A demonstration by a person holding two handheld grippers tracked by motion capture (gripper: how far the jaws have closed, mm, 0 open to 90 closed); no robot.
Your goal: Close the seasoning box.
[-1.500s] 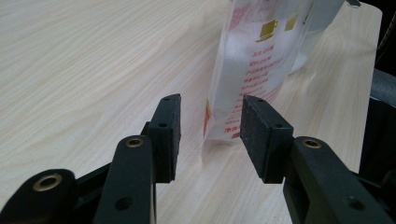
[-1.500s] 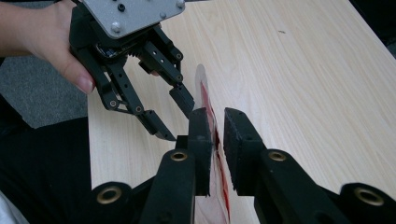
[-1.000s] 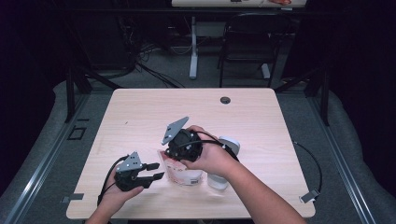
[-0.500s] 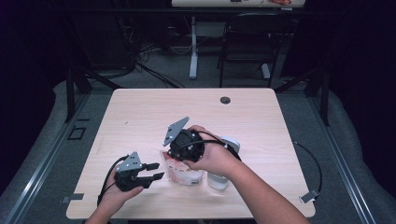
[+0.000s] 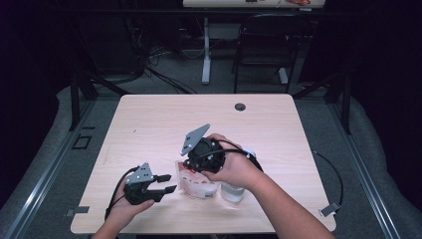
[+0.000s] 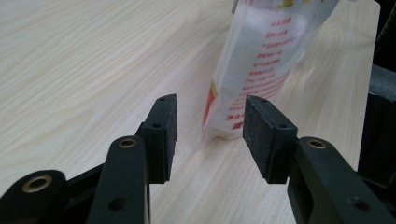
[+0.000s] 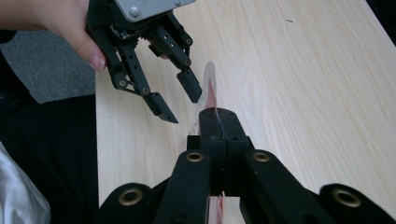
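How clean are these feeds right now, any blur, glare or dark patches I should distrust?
High view: table evenly lit, surroundings nearly black, soft overall. Left gripper view: the jaws sharp, pouch print slightly soft, bright at its top. Right gripper view: pouch edge blurred, left gripper fairly clear, lower left corner dark.

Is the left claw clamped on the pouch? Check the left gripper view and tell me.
No, the left claw stands open, its pads clear of the pouch beyond them.
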